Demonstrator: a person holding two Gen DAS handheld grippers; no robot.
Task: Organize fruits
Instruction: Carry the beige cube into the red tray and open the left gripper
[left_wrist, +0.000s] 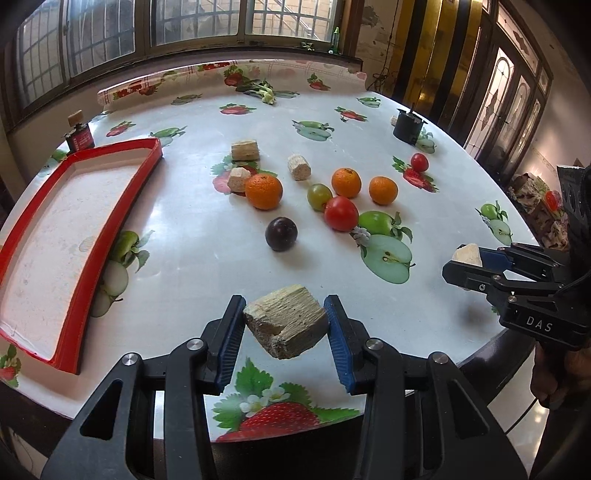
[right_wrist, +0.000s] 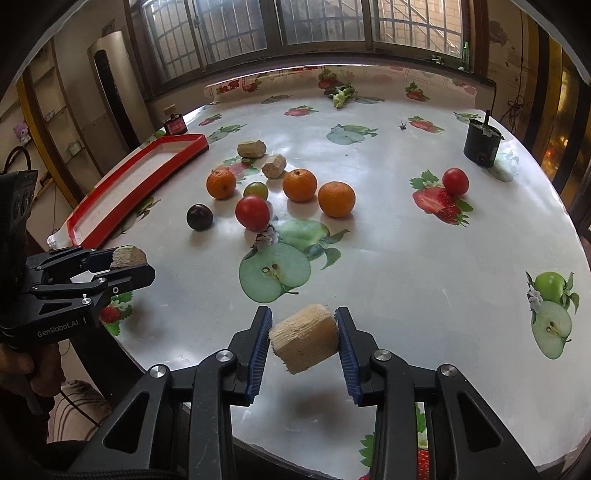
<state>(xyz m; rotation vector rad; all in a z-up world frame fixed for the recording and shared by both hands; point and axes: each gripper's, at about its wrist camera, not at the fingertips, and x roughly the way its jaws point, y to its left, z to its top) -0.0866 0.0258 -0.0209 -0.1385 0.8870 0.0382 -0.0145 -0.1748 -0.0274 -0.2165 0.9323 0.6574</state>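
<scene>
The left gripper (left_wrist: 285, 328) is clamped on a rough, fibrous beige chunk (left_wrist: 286, 320), probably cut sugarcane, and holds it lifted above the near edge of the table (left_wrist: 207, 254). The right gripper (right_wrist: 302, 341) grips a second, more cylindrical cane piece (right_wrist: 304, 338) in the same way. Both pieces are held only at their sides. Their surfaces are uneven, so I judge that one could turn or slip out of the pads during a quick carry and fall off the table edge, or roll into the fruit. The red tray (left_wrist: 110, 206) is empty and stands well to the left. The oranges (left_wrist: 263, 191), tomatoes (left_wrist: 341, 213) and dark plum (left_wrist: 281, 233) lie loose in the middle, so a low path could knock them. The right wrist view shows a tall white appliance (right_wrist: 110, 92) by the wall, which the left view does not show. The left view alone shows the whole tray floor.
</scene>
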